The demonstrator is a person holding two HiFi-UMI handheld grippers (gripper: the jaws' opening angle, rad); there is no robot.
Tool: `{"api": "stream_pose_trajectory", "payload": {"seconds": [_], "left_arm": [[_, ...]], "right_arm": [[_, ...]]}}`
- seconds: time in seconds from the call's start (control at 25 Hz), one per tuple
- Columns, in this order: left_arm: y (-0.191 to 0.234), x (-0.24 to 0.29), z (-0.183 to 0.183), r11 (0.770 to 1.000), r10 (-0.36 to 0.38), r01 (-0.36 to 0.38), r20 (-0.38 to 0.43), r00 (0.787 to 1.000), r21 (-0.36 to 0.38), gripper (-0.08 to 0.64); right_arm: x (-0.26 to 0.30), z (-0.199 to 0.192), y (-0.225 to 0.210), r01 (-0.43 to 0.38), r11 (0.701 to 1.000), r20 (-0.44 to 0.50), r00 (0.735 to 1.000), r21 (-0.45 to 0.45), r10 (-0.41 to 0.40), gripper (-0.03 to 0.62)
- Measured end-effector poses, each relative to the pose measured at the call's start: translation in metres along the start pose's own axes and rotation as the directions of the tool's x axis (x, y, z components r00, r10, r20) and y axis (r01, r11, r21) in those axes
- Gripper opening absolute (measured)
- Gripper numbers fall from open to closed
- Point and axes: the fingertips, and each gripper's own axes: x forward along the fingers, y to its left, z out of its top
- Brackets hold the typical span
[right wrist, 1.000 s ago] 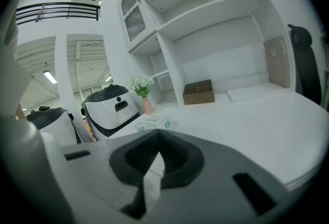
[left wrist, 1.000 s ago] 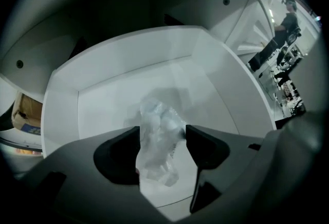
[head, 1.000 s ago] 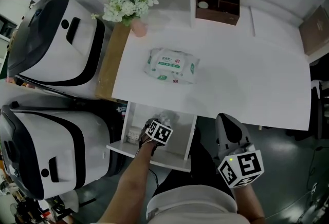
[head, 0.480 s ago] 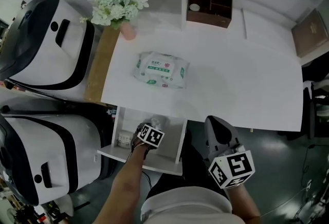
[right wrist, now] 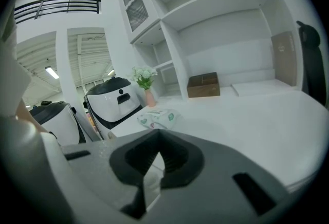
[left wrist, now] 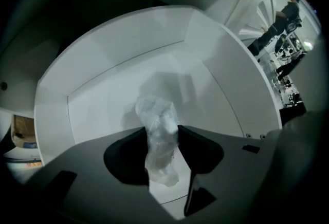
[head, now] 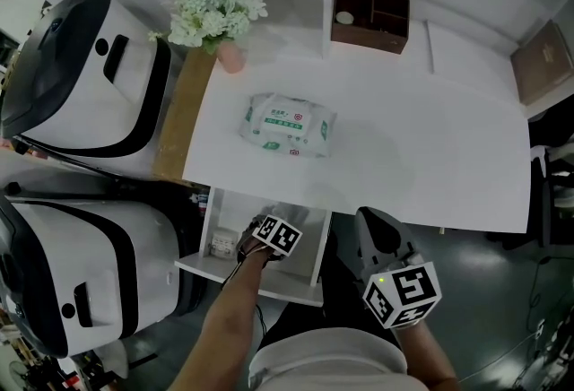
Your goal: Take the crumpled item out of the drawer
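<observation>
The white drawer [head: 215, 268] stands pulled out under the table's front edge. My left gripper [head: 273, 223] reaches down into it. In the left gripper view a crumpled clear plastic item [left wrist: 157, 125] stands upright between the jaws of the left gripper [left wrist: 160, 133]. The jaws are closing, and both pads touch its sides and squeeze it narrow. The drawer's floor and walls [left wrist: 128, 48] surround it. My right gripper [head: 375, 223] hangs in front of the table to the right of the drawer. Its jaws are together with nothing between them, as the right gripper [right wrist: 157, 159] also shows in its own view.
A pack of wet wipes [head: 289, 125] lies on the white table [head: 430, 156]. A flower vase [head: 220, 13] and a brown wooden organiser [head: 369, 14] stand at the back. Two white-and-black appliances [head: 81, 66] [head: 63, 282] stand on the left. A small object [head: 221, 245] lies at the drawer's left.
The left gripper has stayed inside the drawer over the crumpled item, which its marker cube now hides more. The right gripper has hardly moved. The head view has shifted slightly.
</observation>
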Motion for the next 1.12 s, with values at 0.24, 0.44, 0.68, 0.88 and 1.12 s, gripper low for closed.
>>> {"api": "stream_pose_trajectory", "payload": {"seconds": [0.24,0.44,0.68,0.88,1.12], "left_arm": [[-0.012,-0.007,0.003,0.999,-0.002,0.001,0.024,1.000,0.035,0.160],[-0.020,-0.025,0.018,0.999,-0.010,0.005,0.103,0.995,0.049,0.159],[-0.032,-0.060,0.036,0.998,-0.040,0.027,0.209,0.977,0.064,0.158],[-0.036,-0.098,0.044,0.999,-0.047,0.039,0.306,0.951,0.030,0.158],[-0.030,-0.146,0.048,0.998,-0.010,0.035,0.431,0.902,-0.049,0.158]], "right_arm": [[0.002,-0.009,0.004,0.004,1.000,-0.026,1.000,-0.022,-0.004,0.002],[0.000,-0.013,0.011,0.003,0.999,-0.032,0.999,-0.038,-0.004,0.002],[-0.001,-0.014,0.022,-0.009,0.999,-0.030,1.000,-0.048,0.008,0.002],[-0.005,-0.015,0.033,-0.022,0.998,-0.024,0.999,-0.053,0.020,0.002],[-0.009,-0.020,0.042,-0.027,0.998,-0.019,0.999,-0.056,0.026,0.002]]}}
